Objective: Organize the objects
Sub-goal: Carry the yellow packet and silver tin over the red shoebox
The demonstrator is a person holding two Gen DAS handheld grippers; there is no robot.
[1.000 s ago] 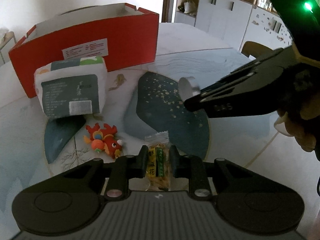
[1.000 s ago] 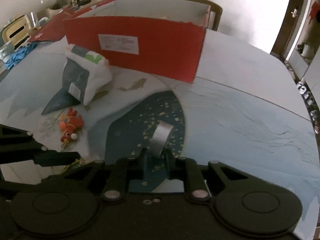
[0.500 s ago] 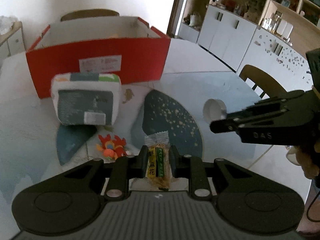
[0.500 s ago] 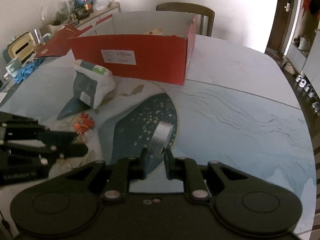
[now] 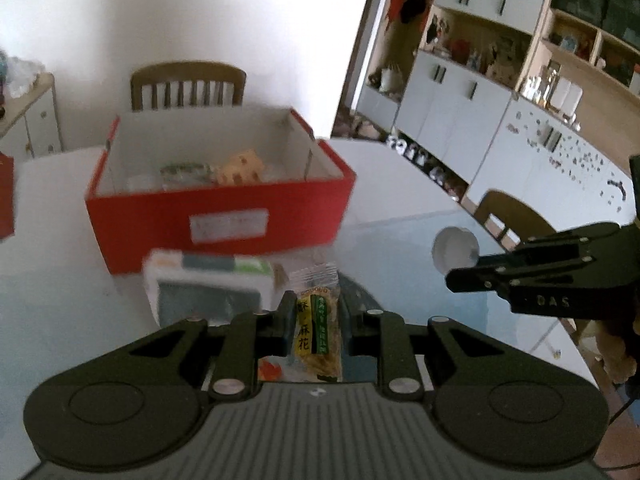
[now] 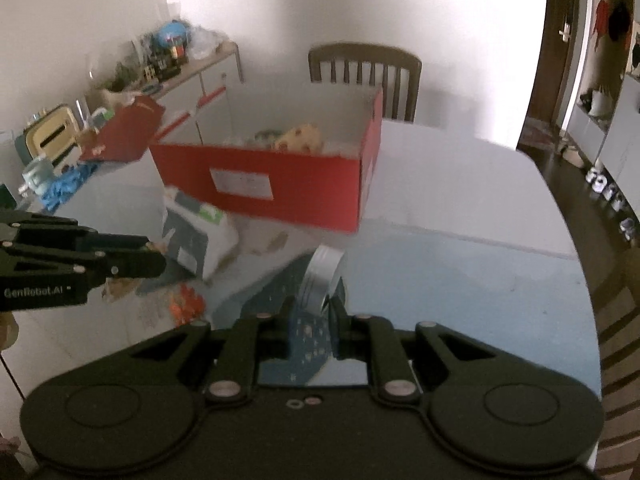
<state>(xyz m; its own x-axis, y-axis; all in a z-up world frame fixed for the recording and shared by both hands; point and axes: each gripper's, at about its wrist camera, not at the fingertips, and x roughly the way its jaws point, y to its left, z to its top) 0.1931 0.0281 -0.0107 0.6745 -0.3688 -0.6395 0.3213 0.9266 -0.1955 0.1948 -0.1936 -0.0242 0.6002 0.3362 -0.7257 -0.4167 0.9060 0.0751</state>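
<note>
My left gripper [image 5: 316, 316] is shut on a clear snack packet [image 5: 318, 330] with a yellow and green label, held above the table. My right gripper [image 6: 314, 310] is shut on a small silver tin [image 6: 322, 278], also lifted; in the left wrist view the tin [image 5: 454, 249] shows at the tip of that gripper [image 5: 464, 276]. Ahead stands an open red box [image 5: 220, 216] with a white label; inside lie several items, among them a tan spotted toy [image 5: 240, 166]. The same red box [image 6: 280, 176] appears in the right wrist view.
A white and dark-blue pouch [image 5: 208, 288] lies in front of the box, and an orange-red fish toy [image 6: 186, 304] sits on the table near it. Wooden chairs [image 5: 188, 86] stand behind and at the right. A red lid [image 6: 124, 128] and clutter lie at the far left.
Both grippers have risen with their loads, so the box's inside now shows. The fish toy has dropped almost out of sight under the left gripper.
</note>
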